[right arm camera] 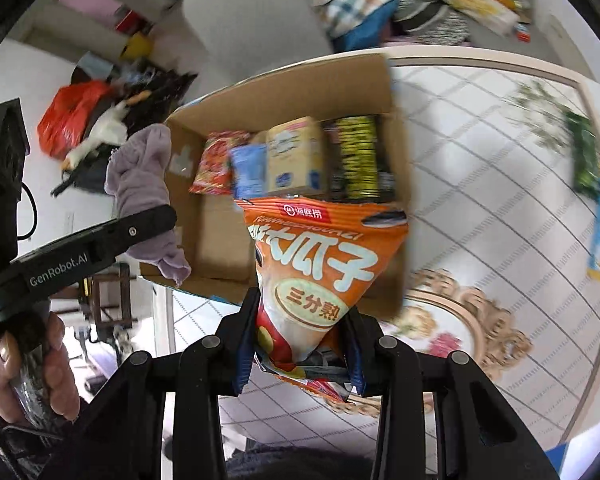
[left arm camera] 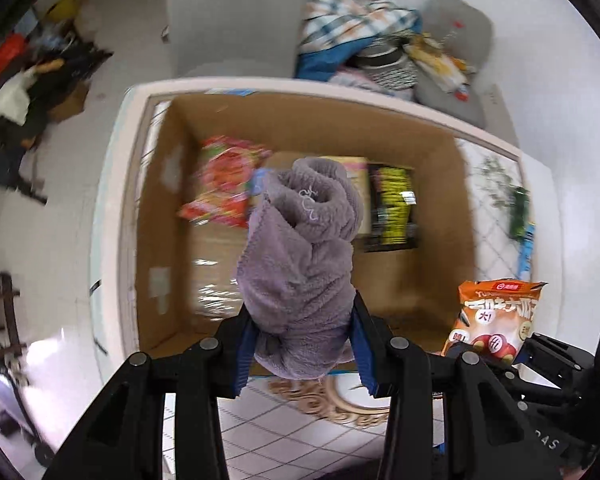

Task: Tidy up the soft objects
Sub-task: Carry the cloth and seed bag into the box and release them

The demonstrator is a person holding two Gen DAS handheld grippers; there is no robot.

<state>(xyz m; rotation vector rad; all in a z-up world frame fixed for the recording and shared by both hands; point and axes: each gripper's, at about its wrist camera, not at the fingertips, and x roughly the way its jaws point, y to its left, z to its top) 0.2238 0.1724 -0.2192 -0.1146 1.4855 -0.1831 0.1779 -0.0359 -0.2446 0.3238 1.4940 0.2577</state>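
My left gripper [left arm camera: 305, 346] is shut on a rolled purple towel [left arm camera: 300, 248] and holds it above the open cardboard box [left arm camera: 440, 200]. My right gripper [right arm camera: 302, 346] is shut on an orange snack bag [right arm camera: 320, 264] and holds it over the near edge of the same box [right arm camera: 220, 240]. The orange bag also shows in the left wrist view [left arm camera: 494, 320], at the right. The towel and the left gripper show in the right wrist view [right arm camera: 144, 184], at the box's left wall. The box holds a red snack bag [left arm camera: 224, 184], a blue packet [right arm camera: 249, 172], a pale yellow pack [right arm camera: 296, 156] and a black-yellow pack [left arm camera: 392, 204].
The box stands on a white tiled-pattern table [right arm camera: 480, 160] with a gold ornament [right arm camera: 460, 320]. A green and blue packet [right arm camera: 592, 176] lies at the table's right. Beyond the table are a grey chair [left arm camera: 236, 16], a plaid blanket pile [left arm camera: 352, 12] and floor clutter [left arm camera: 28, 80].
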